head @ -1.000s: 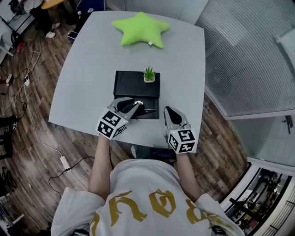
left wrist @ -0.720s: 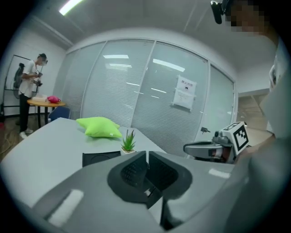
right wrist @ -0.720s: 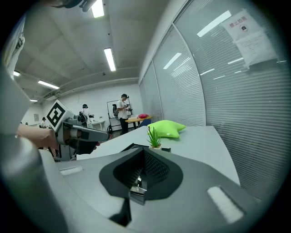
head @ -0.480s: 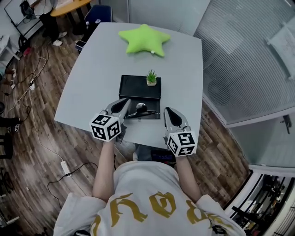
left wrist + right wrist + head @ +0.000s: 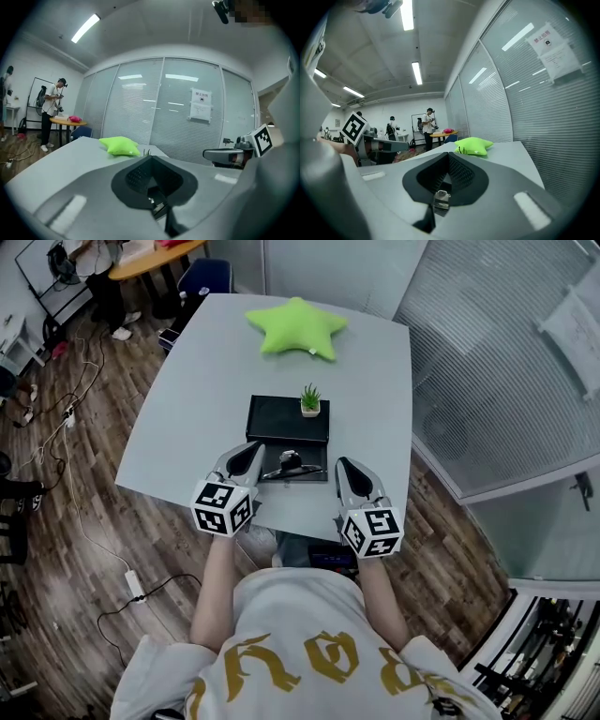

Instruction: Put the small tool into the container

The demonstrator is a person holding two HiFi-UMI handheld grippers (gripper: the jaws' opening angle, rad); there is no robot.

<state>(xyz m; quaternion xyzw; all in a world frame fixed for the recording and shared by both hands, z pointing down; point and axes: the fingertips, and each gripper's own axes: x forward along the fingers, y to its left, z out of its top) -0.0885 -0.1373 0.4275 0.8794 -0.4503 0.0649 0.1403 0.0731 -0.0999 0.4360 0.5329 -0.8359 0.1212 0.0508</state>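
Left gripper (image 5: 247, 457) & right gripper (image 5: 348, 471) hung w/ jaws together, empty, over the table's (image 5: 187, 399) near edge. Small tool (image 5: 292, 467) lay between them on the black container's (image 5: 281, 418) near end. Placing looked done; next move: back off w/o nudging it.

Grey table (image 5: 187, 399): black container (image 5: 281, 418), star cushion (image 5: 295, 326)

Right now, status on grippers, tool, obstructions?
Left gripper shut, right gripper shut, both empty. Small tool lying in black container. Potted plant at its far corner.
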